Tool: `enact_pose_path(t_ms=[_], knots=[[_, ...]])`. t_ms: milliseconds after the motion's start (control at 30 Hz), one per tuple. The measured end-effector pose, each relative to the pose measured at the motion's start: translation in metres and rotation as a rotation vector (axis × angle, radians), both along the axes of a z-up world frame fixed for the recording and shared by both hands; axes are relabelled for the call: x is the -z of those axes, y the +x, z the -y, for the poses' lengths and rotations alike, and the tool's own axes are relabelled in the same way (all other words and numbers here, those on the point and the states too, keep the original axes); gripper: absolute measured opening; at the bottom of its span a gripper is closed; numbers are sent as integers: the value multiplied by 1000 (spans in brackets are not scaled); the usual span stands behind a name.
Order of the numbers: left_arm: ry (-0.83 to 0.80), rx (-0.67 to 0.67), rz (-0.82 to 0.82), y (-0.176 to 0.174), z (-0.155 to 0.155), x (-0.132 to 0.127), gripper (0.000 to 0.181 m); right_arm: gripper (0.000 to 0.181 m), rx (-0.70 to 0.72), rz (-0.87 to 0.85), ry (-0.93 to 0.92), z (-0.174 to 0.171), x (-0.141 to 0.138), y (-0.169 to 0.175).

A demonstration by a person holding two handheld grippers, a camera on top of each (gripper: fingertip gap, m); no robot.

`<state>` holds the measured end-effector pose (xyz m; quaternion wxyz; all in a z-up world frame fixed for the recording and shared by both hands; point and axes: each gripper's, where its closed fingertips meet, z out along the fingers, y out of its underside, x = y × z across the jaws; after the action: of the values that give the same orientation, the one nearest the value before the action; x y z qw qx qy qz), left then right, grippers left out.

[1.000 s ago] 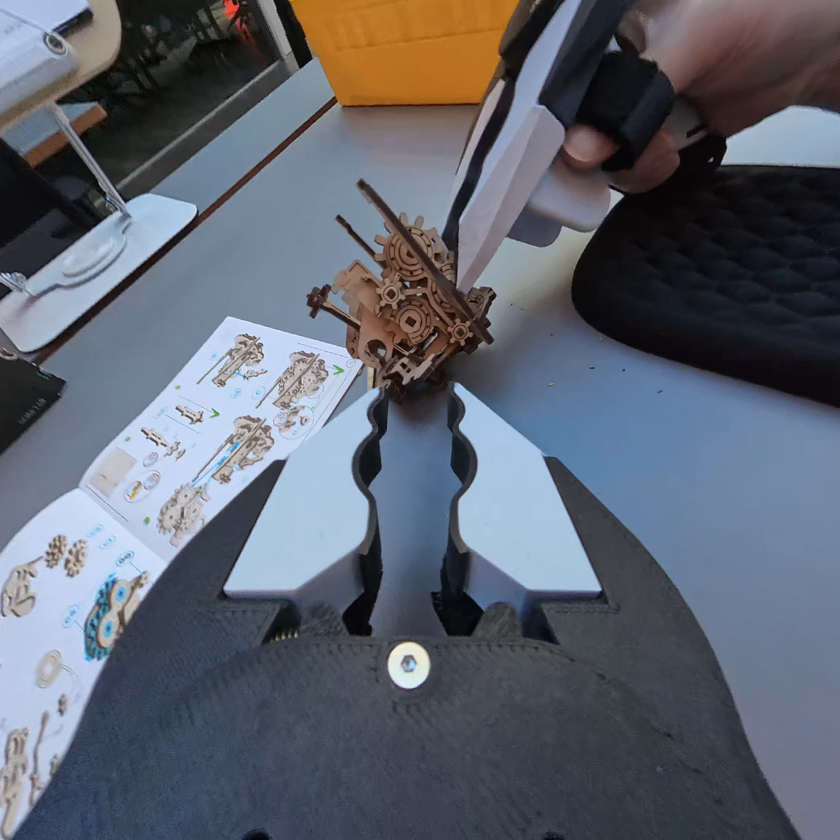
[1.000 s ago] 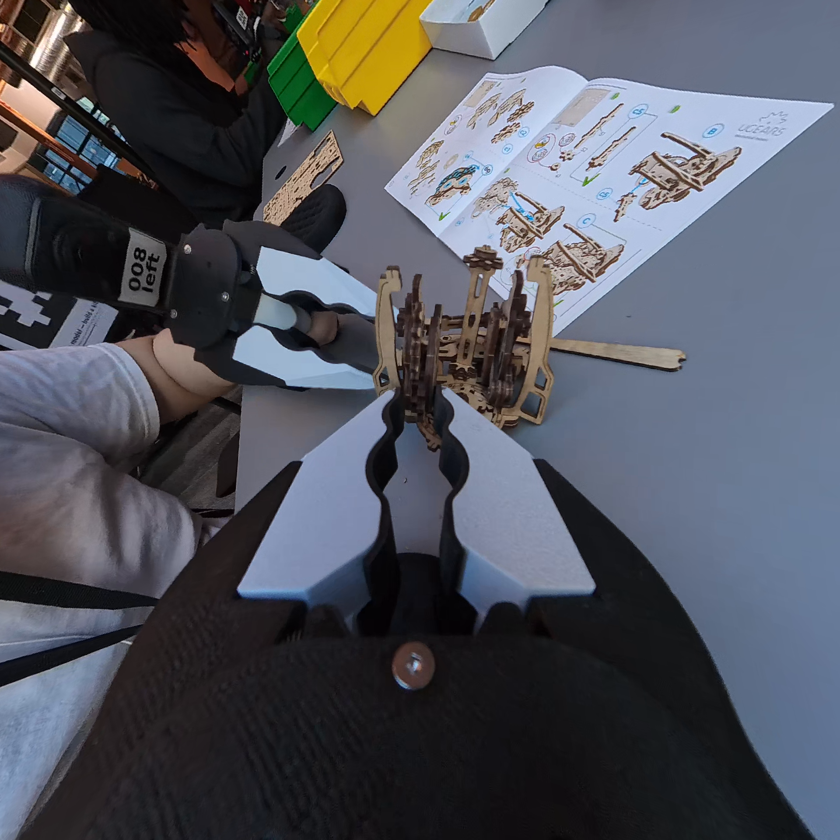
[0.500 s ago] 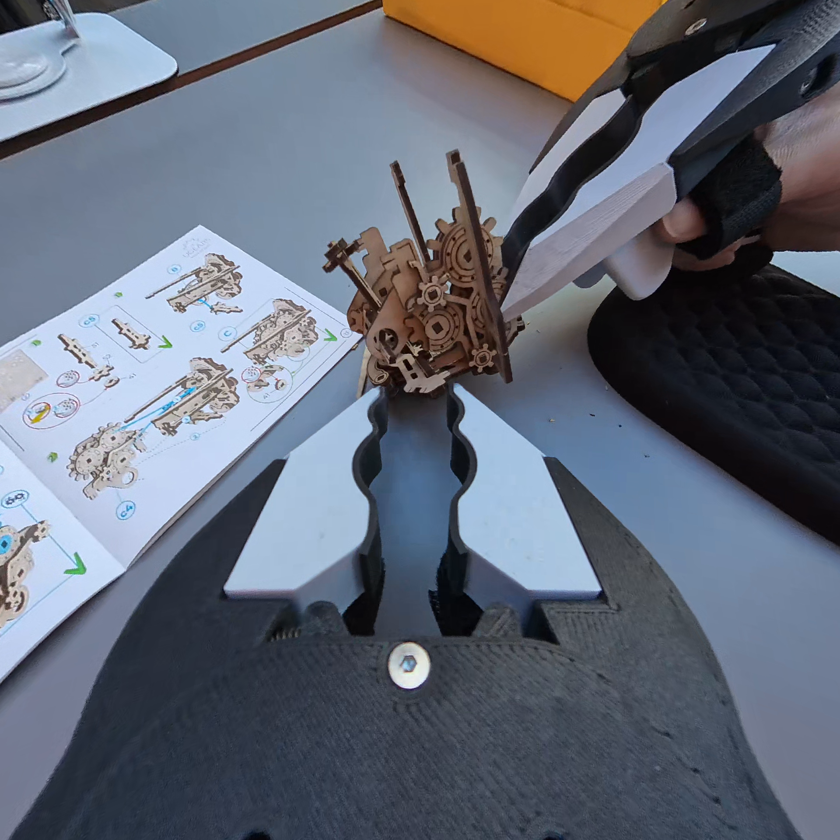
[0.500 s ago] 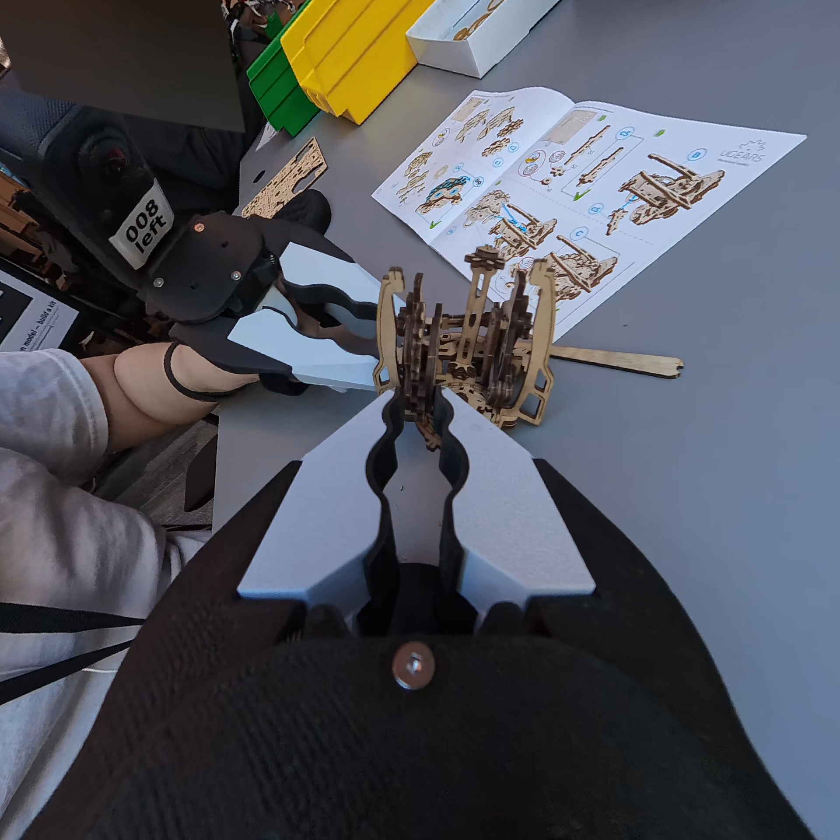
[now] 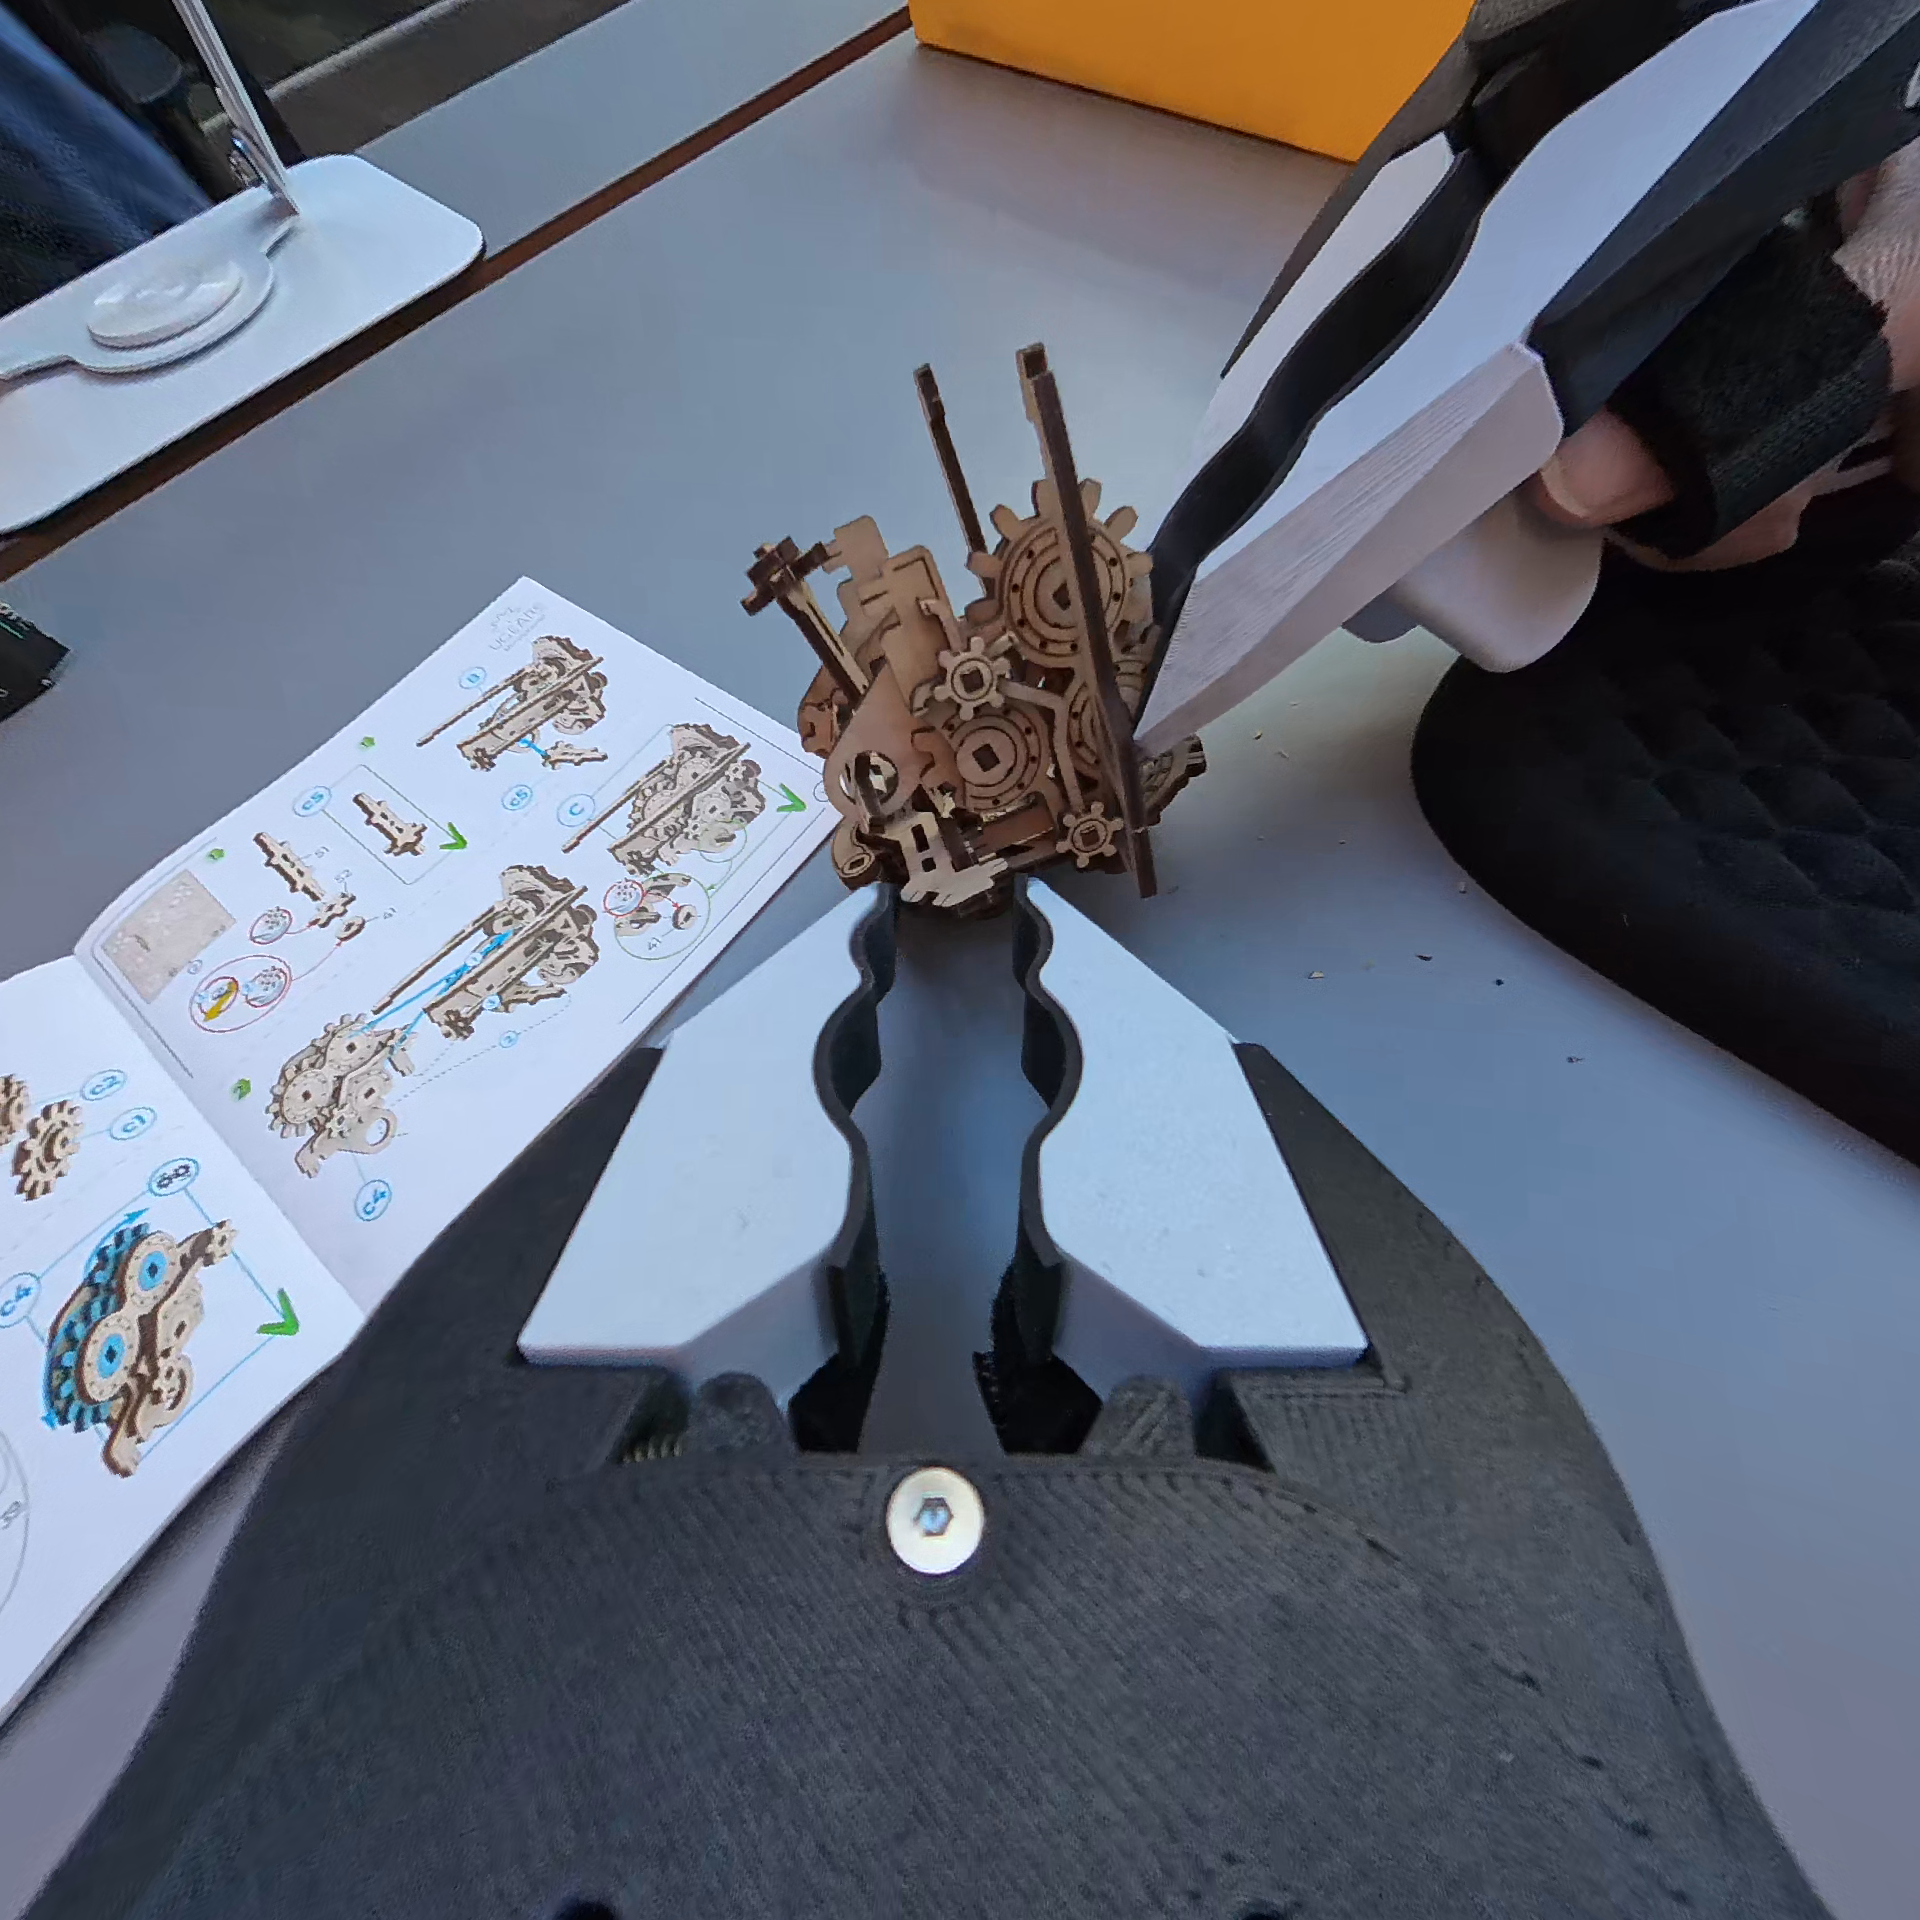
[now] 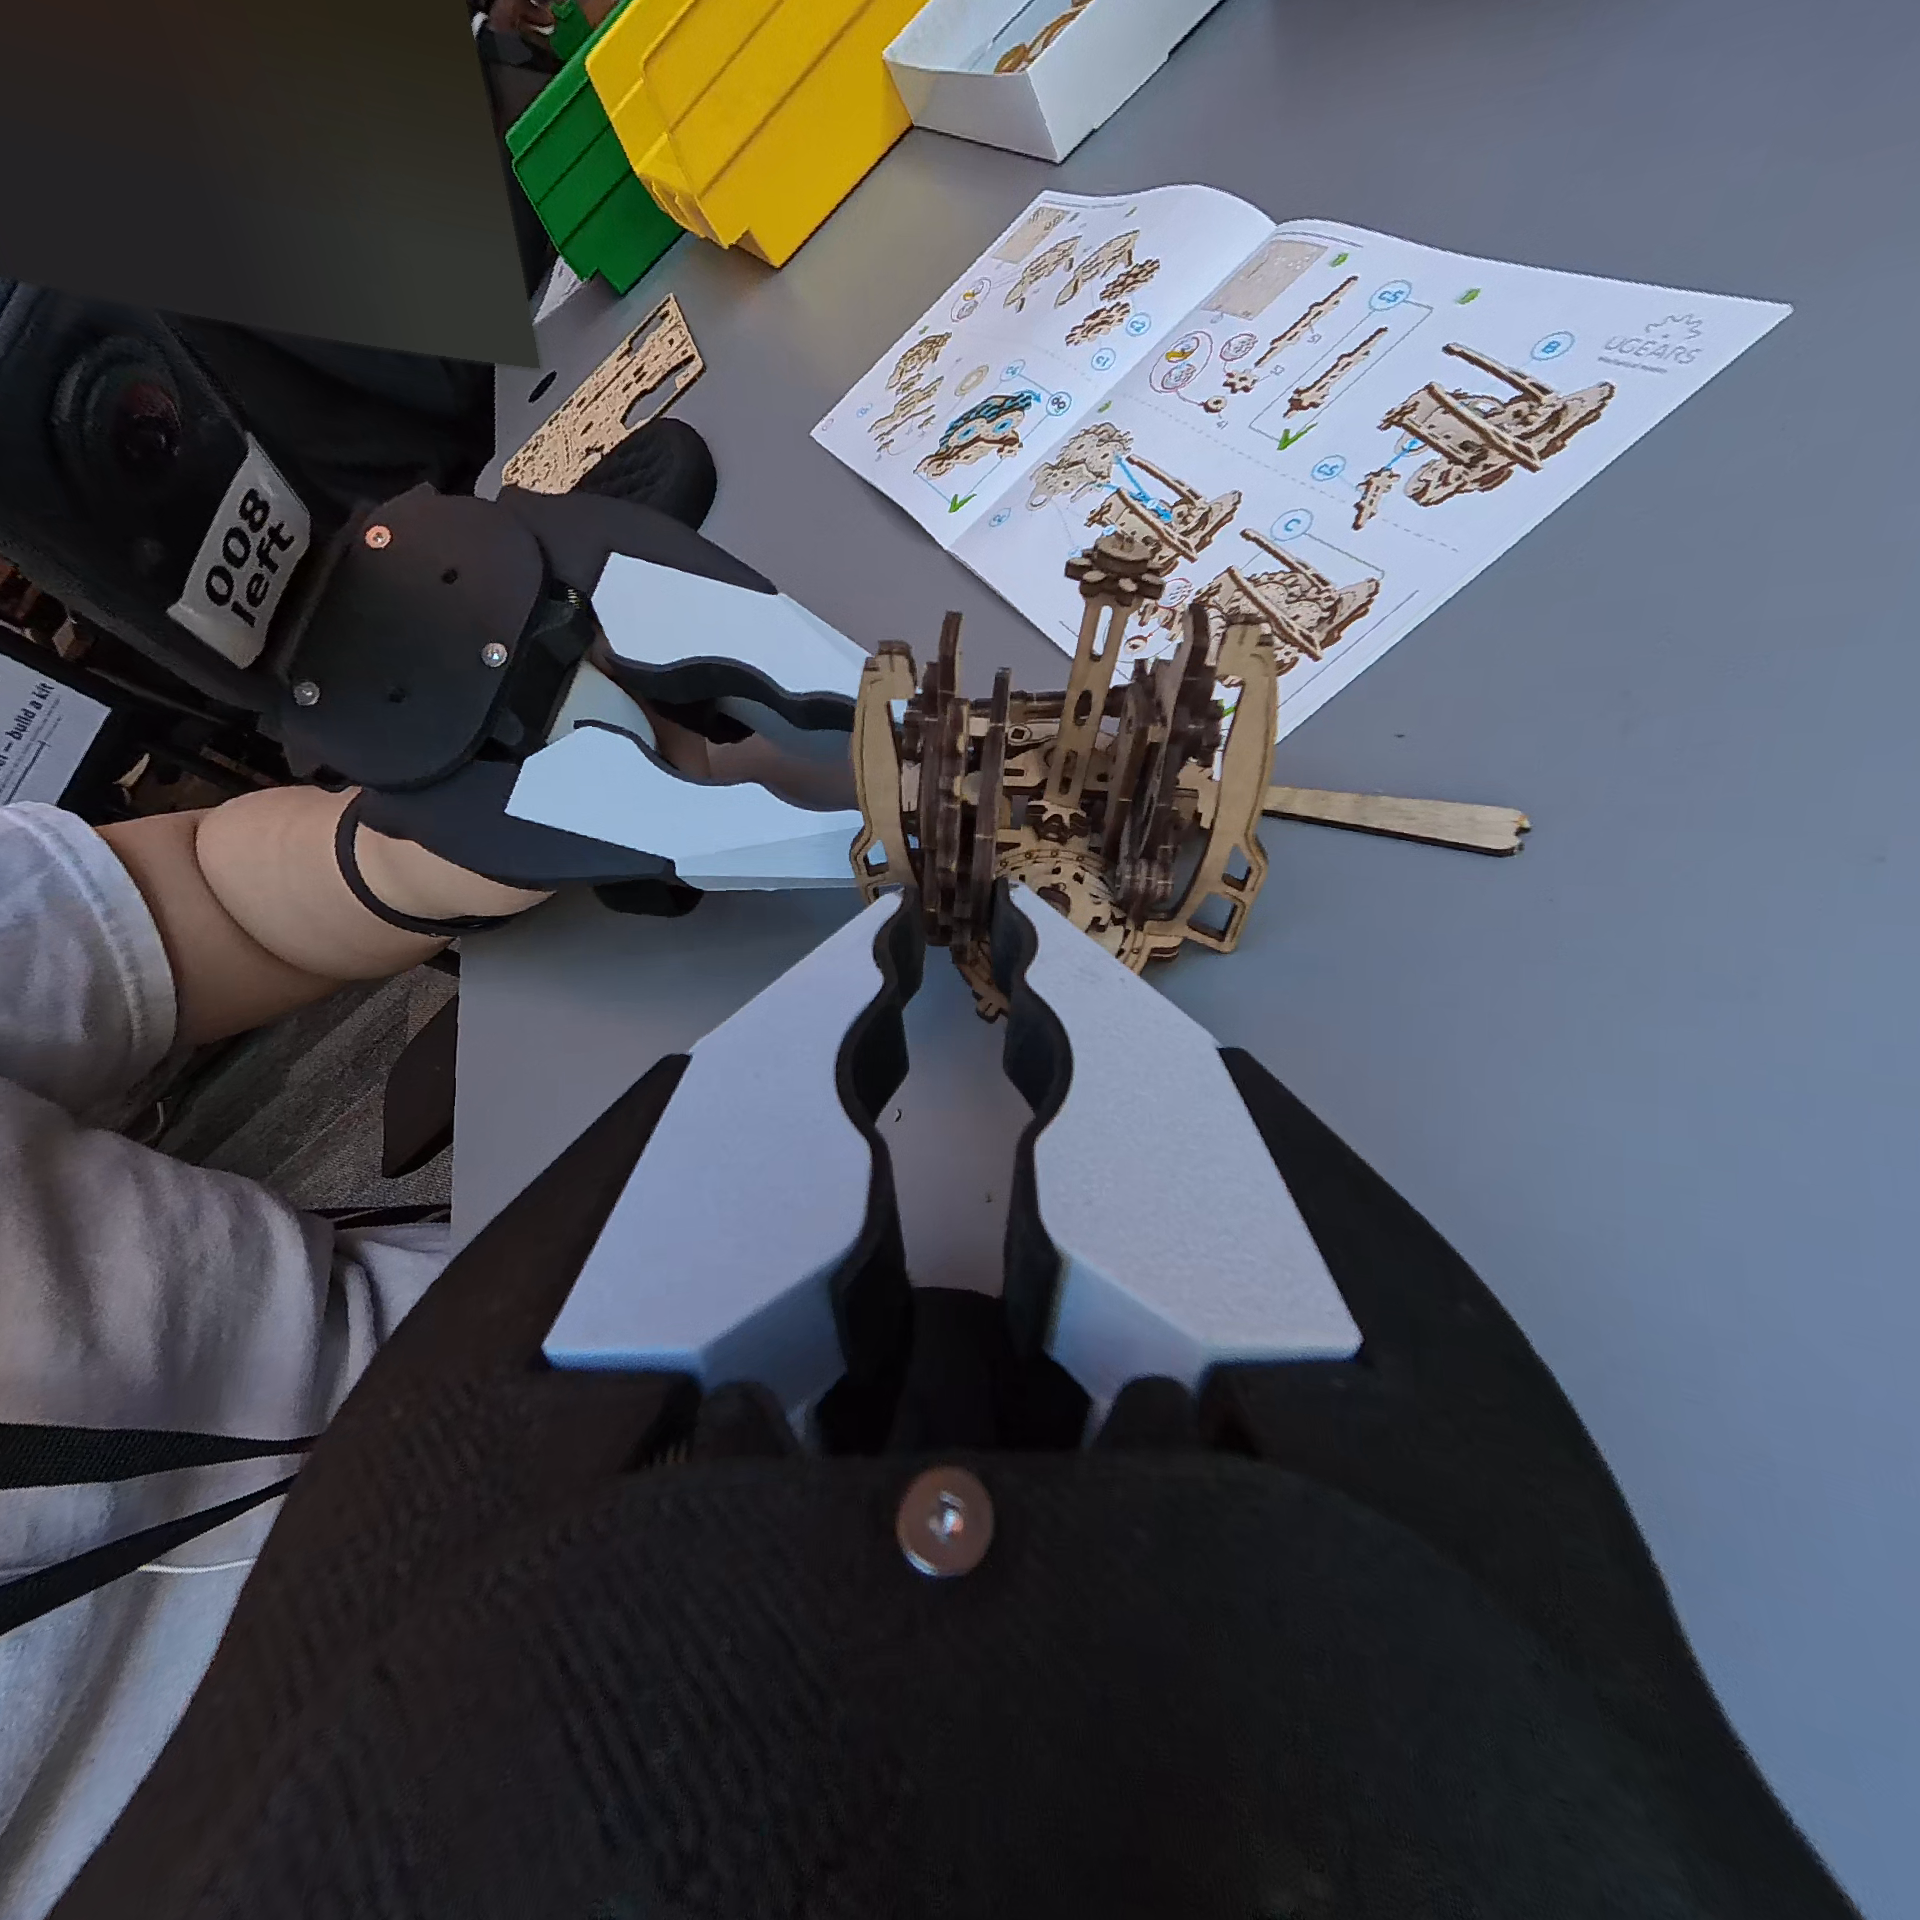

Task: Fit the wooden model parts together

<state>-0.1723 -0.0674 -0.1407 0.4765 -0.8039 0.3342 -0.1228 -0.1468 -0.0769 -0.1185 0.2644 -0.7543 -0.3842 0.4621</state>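
Left wrist view: wooden model at frame centre on the table, booklet to its left, cushion at right edge, bin at top. Right wrist view: loose stick right of the model, bins and box along the top, part sheet upper left.

instruction booklet: printed logo, circled step codes | left gripper: white sticker with dark print | paper sheet: printed line, cut off
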Motion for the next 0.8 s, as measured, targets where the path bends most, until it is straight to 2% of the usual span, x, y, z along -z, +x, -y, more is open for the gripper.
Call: enact_pose_path(t_ms=[33,100,233,467,700,800], knots=[[12,-7,-8,-1,0,0,23,11,-1,0,3,0,0,0],[32,-23,-20,-3,-1,-2,26,11,-1,1,11,0,0,0],[69,-15,19,-3,2,-10,21,11,3,8,33,1,0,0],[-7,0,48,-1,3,-4,18,11,-6,29,67,3,1,-3],[134,37,-116,0,3,-2,17,11,-2,29,63,3,1,-2],[150,49,-138,0,4,-2,17,11,-6,37,71,3,2,-3]])
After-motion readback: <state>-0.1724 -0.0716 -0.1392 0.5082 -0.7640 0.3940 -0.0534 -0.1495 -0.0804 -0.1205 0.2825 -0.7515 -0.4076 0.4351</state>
